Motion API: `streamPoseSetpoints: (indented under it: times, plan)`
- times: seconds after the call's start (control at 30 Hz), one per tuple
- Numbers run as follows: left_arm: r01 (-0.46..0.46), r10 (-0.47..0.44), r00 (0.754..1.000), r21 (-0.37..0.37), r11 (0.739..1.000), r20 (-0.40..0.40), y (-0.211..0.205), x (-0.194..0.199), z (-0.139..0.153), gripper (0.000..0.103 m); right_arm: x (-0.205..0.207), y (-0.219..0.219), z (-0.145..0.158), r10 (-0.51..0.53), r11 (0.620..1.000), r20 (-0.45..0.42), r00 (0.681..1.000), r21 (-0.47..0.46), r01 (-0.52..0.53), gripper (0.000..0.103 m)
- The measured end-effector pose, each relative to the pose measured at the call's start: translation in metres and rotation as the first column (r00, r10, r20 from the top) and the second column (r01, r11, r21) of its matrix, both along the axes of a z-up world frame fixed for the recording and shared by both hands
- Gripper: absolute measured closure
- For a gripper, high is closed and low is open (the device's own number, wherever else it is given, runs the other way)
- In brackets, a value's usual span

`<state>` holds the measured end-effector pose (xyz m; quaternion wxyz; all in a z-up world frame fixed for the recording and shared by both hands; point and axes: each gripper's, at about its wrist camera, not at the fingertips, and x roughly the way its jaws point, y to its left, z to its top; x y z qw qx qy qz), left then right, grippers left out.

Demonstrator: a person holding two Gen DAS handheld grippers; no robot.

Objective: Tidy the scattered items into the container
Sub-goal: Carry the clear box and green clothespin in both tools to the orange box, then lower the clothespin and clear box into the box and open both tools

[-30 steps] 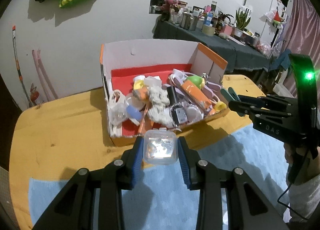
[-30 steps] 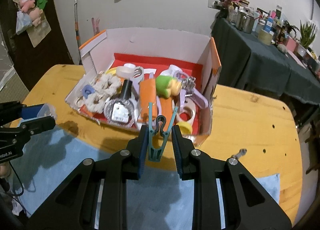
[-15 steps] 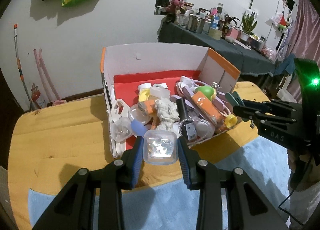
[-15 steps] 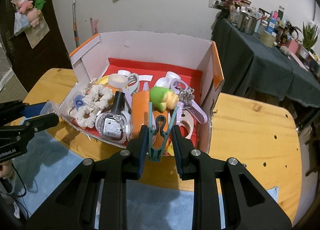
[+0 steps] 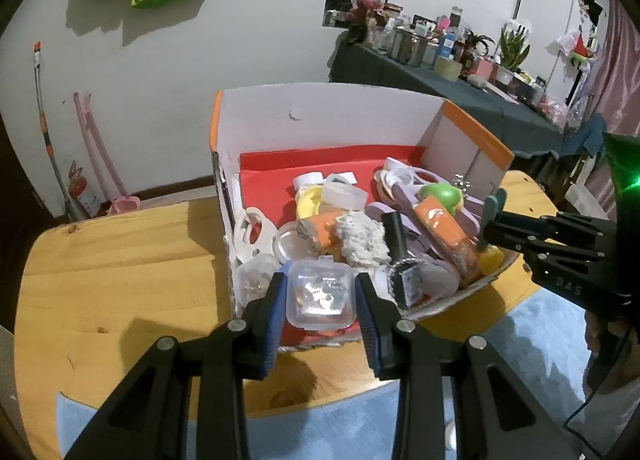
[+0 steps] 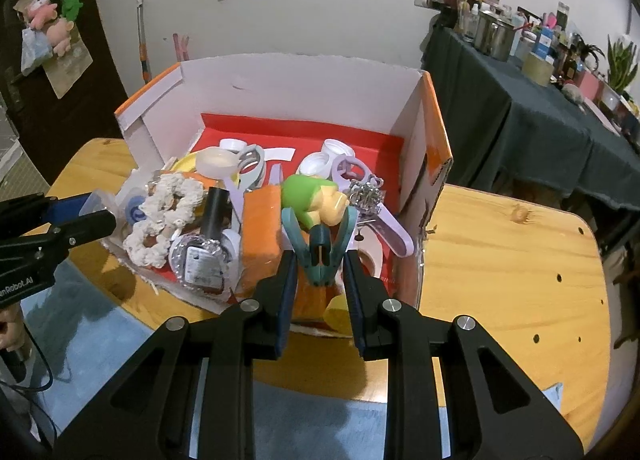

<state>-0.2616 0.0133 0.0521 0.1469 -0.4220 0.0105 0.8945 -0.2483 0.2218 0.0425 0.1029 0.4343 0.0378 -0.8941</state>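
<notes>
Left gripper (image 5: 321, 294): clamped on a clear plastic case (image 5: 321, 295), over the near edge of the box (image 5: 328, 115).
Right gripper (image 6: 319, 262): pinching a teal clip (image 6: 319, 250), above the box's near right corner.
Case: small, square, see-through, shiny bits inside.
Clip: teal, prongs splayed upward.
Box: white walls, orange rims, red floor; front half heaped, back strip bare.
Tabletop (image 5: 120, 260): open wood left of box.
</notes>
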Motion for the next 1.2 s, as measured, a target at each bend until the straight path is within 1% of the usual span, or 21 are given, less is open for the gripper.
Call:
streamPoseSetpoints:
  times: [0.33,0.8,1.0,1.2]
  plan:
    - [-0.019,0.019,1.000,-0.005,1.000,0.012,-0.003,-0.013,-0.010,0.067,-0.009,0.002,-0.007,-0.005,1.000,0.010,1.000,-0.003,0.005,0.081]
    - [-0.028,0.028,1.000,-0.007,1.000,0.012,-0.005,-0.019,-0.015,0.067,-0.007,-0.001,-0.005,0.007,1.000,0.007,1.000,-0.004,-0.007,0.080]
    - [-0.032,0.032,0.999,-0.024,0.999,0.004,-0.005,-0.021,-0.018,0.067,-0.004,-0.001,-0.003,0.009,1.000,0.002,1.000,-0.008,-0.009,0.080]
    - [-0.034,0.034,0.999,-0.019,0.999,0.008,-0.007,-0.023,-0.020,0.067,-0.003,-0.002,-0.002,0.012,1.000,0.002,1.000,-0.009,-0.012,0.080]
